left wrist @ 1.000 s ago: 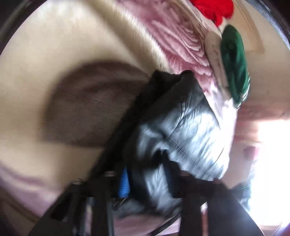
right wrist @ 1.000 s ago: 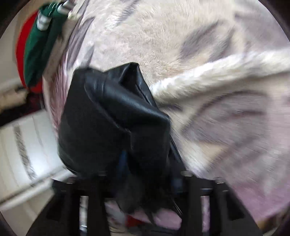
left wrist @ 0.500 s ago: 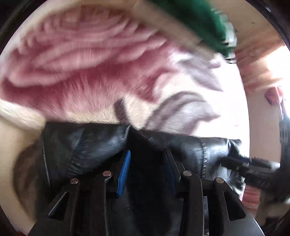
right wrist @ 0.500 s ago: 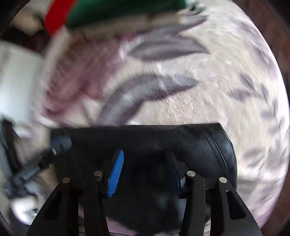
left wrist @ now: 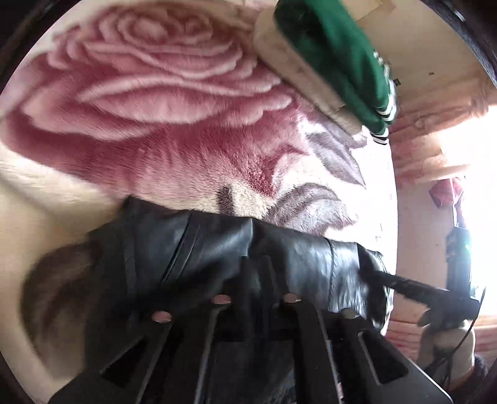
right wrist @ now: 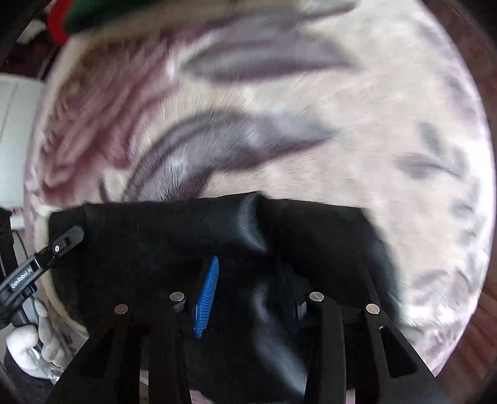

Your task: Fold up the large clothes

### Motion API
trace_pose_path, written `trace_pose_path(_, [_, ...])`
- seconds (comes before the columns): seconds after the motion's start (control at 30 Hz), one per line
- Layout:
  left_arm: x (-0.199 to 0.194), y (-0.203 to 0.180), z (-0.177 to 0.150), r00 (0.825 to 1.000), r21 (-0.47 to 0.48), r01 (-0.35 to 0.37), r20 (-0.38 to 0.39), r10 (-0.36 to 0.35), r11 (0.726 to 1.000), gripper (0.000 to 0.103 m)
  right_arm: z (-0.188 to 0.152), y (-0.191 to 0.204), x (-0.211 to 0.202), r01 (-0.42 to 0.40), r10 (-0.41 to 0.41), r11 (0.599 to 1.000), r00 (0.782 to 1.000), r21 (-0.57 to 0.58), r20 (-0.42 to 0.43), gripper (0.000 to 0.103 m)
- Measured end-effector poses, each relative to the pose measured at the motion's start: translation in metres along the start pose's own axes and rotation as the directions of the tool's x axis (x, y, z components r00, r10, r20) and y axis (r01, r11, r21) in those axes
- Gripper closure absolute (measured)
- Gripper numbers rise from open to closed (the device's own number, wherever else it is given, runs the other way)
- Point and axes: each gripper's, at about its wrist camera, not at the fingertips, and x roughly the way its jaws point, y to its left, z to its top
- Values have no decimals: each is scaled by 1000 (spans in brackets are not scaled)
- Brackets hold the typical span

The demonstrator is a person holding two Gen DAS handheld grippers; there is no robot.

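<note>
A black leather jacket (left wrist: 217,245) lies bunched on a plush blanket with a pink rose print (left wrist: 161,102). My left gripper (left wrist: 253,273) is shut on a fold of the jacket at its near edge. In the right wrist view the same jacket (right wrist: 155,236) spreads across the lower frame, and my right gripper (right wrist: 248,279) is shut on its near edge, with one blue pad (right wrist: 206,298) showing. The other gripper's fingers reach the jacket at the right of the left wrist view (left wrist: 403,284) and at the left of the right wrist view (right wrist: 46,251).
A folded green garment (left wrist: 338,59) lies on a cream one (left wrist: 298,80) at the blanket's far edge. A red garment (right wrist: 57,21) lies beside them. The bed's edge (left wrist: 391,174) and a pink wall are to the right. A gloved hand (right wrist: 31,345) holds the left gripper.
Both grippers swung the jacket round from hanging to lying flat on the blanket, then drew back slightly. The left gripper's fingers have closed tighter on the fold.
</note>
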Motion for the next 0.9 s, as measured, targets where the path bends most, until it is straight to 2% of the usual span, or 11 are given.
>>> trace_pose_path(0.03, [-2, 1, -4, 1000, -2, -7, 3, 7, 1000, 59, -8, -10, -13, 14, -14, 1000, 999, 10, 33, 61])
trace_pose_path(0.07, [-5, 8, -11, 1000, -10, -19, 8, 19, 1000, 31, -16, -23, -20, 35, -36, 999, 998, 24, 48, 61])
trace_pose_path(0.1, [-2, 14, -11, 1000, -16, -15, 14, 15, 1000, 28, -21, -37, -16, 50, -52, 998, 998, 40, 41, 61])
trace_pose_path(0.2, [28, 30, -15, 1000, -62, 11, -13, -12, 998, 29, -31, -76, 33, 55, -47, 993, 996, 107, -77, 61])
trace_pose_path(0.27, [37, 26, -12, 1000, -60, -9, -13, 8, 998, 28, -28, -88, 50, 8, 4, 991, 996, 134, -88, 61])
trace_pose_path(0.4, [-11, 10, -21, 996, -63, -27, 83, 33, 998, 28, -16, -78, 21, 34, -22, 992, 995, 118, -102, 58])
trace_pose_path(0.53, [-65, 31, -57, 978, -125, -67, 187, 90, 990, 28, -32, -79, -24, -55, 59, 989, 998, 139, -26, 50])
trace_pose_path(0.67, [-64, 91, -105, 986, -289, -77, 121, 116, 954, 28, -72, -71, -37, -196, 202, 970, 979, 144, -23, 49])
trace_pose_path(0.77, [-45, 124, -136, 995, -396, -10, 91, 50, 918, 28, -95, -41, -20, -275, 282, 954, 958, 123, -49, 49])
trace_pose_path(0.83, [-30, 131, -148, 997, -431, 36, 83, 0, 901, 28, -102, -20, 0, -290, 300, 950, 950, 116, -85, 49])
trace_pose_path(0.9, [-17, 132, -151, 998, -441, 21, 60, 6, 897, 28, -111, 1, 20, -271, 282, 958, 951, 93, -131, 49])
